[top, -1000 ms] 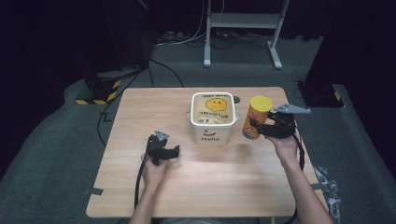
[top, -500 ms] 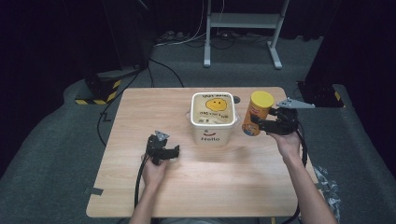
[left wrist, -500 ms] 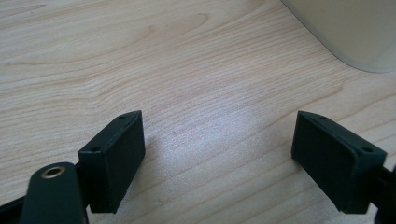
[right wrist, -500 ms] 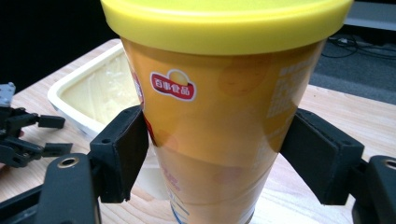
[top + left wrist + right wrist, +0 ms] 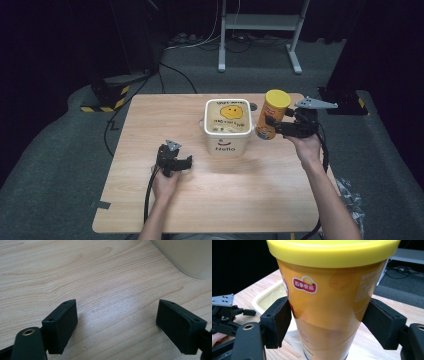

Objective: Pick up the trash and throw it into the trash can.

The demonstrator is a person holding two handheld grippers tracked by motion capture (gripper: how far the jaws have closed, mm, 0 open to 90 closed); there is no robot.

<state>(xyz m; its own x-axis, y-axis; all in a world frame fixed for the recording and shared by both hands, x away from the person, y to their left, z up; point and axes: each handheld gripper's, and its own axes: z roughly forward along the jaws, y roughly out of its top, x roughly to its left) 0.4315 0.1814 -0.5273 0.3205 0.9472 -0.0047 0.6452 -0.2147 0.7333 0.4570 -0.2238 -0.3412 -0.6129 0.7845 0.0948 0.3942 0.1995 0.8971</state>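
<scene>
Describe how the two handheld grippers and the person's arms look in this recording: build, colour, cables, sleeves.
Both tools are black. The left gripper has two flat rectangular jaw blocks with small screw holes, a brass-ringed hole on one link, a small grey three-cornered plate on top and a black cable trailing back. The right gripper has matching jaws, a larger grey plate and a black cable. The forearms are bare; no sleeves show.

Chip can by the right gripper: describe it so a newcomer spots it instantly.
On the wooden table, find the cream square bucket with the smiley face near the middle. Just to its right, between the jaws of the right gripper, is the chip can: a tall orange cylinder with a yellow lid, the only round, bright container there.
</scene>
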